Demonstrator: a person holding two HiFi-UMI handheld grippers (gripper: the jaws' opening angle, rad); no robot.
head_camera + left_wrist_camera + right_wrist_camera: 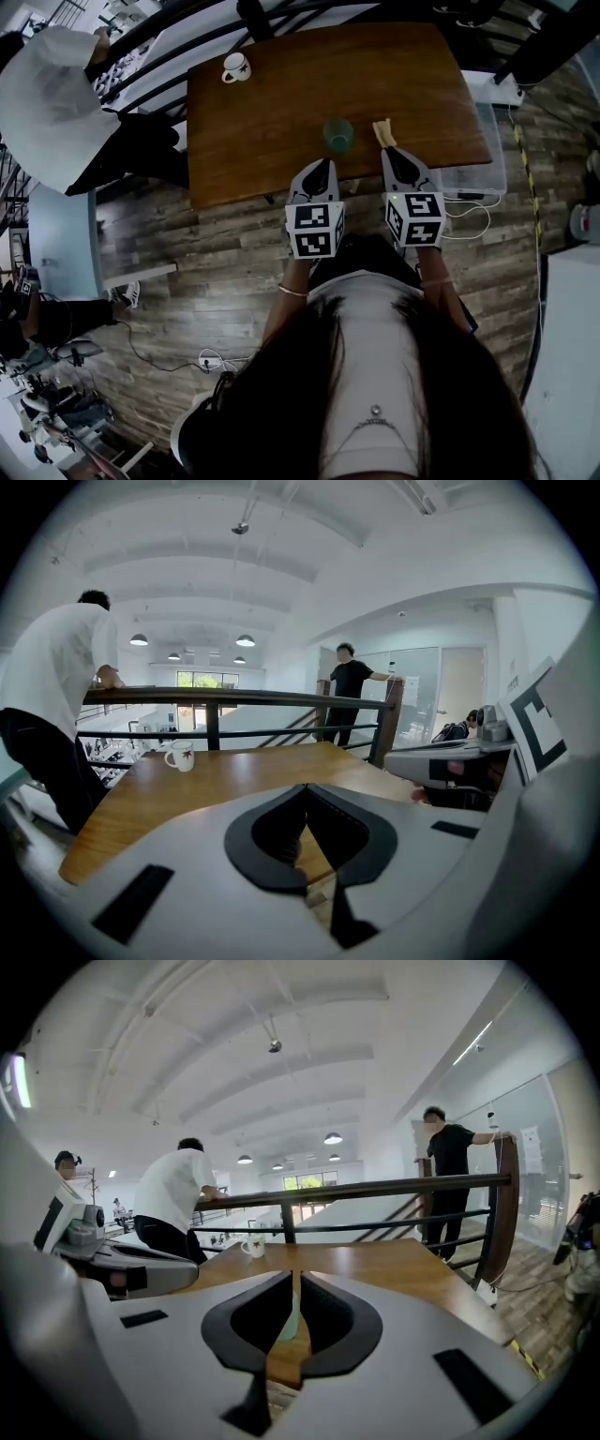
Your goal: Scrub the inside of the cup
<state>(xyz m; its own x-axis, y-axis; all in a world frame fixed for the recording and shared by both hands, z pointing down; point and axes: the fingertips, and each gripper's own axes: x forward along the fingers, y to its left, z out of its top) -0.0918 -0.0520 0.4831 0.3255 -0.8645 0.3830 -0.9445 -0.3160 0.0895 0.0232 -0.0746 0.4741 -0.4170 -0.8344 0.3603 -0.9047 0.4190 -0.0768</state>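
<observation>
A translucent green cup point(338, 134) stands upright near the front edge of the wooden table point(281, 122). A yellowish sponge point(383, 132) lies just to its right. My left gripper point(322, 165) hovers at the table's front edge, just short of the cup, its jaws shut on nothing. My right gripper point(393, 151) is shut too and empty, its tip just short of the sponge. In the left gripper view my left gripper point(305, 790) shows only table beyond its closed jaws. In the right gripper view a sliver of the green cup point(290, 1324) shows through the slit of my right gripper point(296, 1275).
A white mug point(235, 67) sits at the far left corner of the table, seen also as the mug point(180, 755) near a dark railing point(234, 697). A person in a white shirt point(52, 94) leans on the railing at the left. A clear plastic bin point(480, 178) and cables lie right of the table.
</observation>
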